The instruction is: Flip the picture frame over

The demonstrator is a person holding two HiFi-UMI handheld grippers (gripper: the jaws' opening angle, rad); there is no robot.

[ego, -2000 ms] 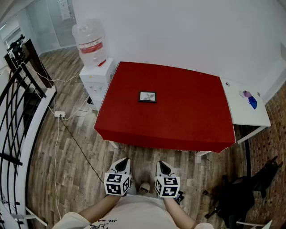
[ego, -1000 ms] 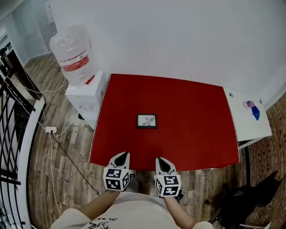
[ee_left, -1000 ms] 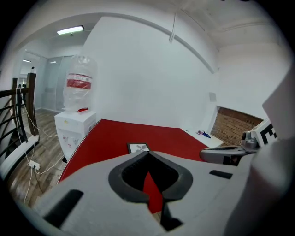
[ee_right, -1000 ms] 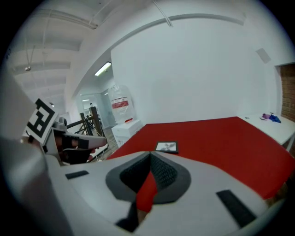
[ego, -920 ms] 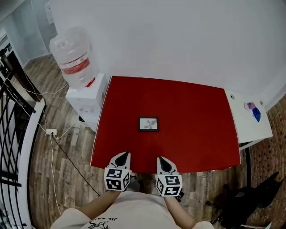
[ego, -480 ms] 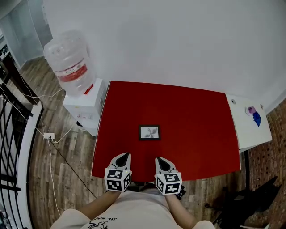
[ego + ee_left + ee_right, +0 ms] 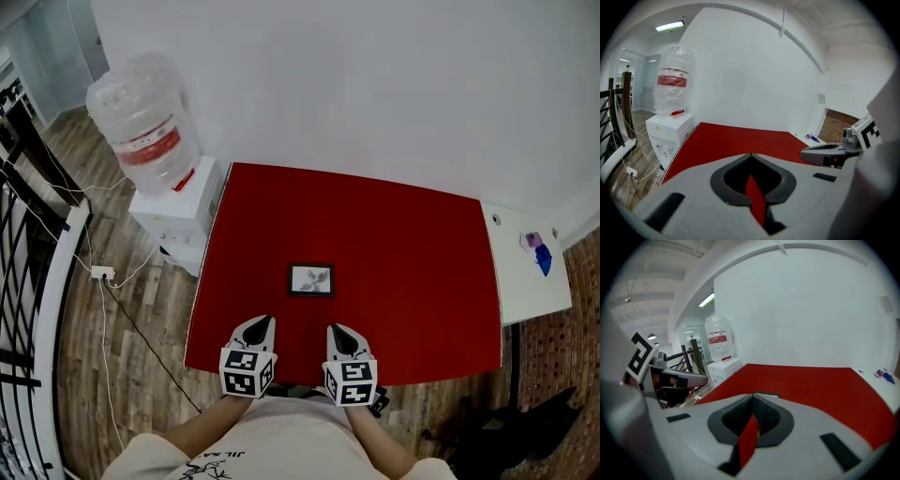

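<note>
A small dark picture frame (image 7: 310, 279) lies flat, picture side up, on the red table (image 7: 412, 262), a little left of its middle. Both grippers hover over the table's near edge, short of the frame and apart from it. The left gripper (image 7: 262, 322) is shut with nothing in it. The right gripper (image 7: 335, 329) is also shut and empty. In the left gripper view the shut jaws (image 7: 751, 154) hide the frame. In the right gripper view a thin edge of the frame (image 7: 765, 394) shows just past the shut tips (image 7: 753, 395).
A white water dispenser (image 7: 178, 202) with a large bottle (image 7: 141, 122) stands against the table's left side. A white side table (image 7: 525, 281) at the right carries a small blue and purple object (image 7: 539, 253). A black railing (image 7: 28, 244) and a floor cable (image 7: 122, 300) are at the left.
The person has stepped up to the table, so both grippers have come from over the floor to over its near edge. The frame has not moved.
</note>
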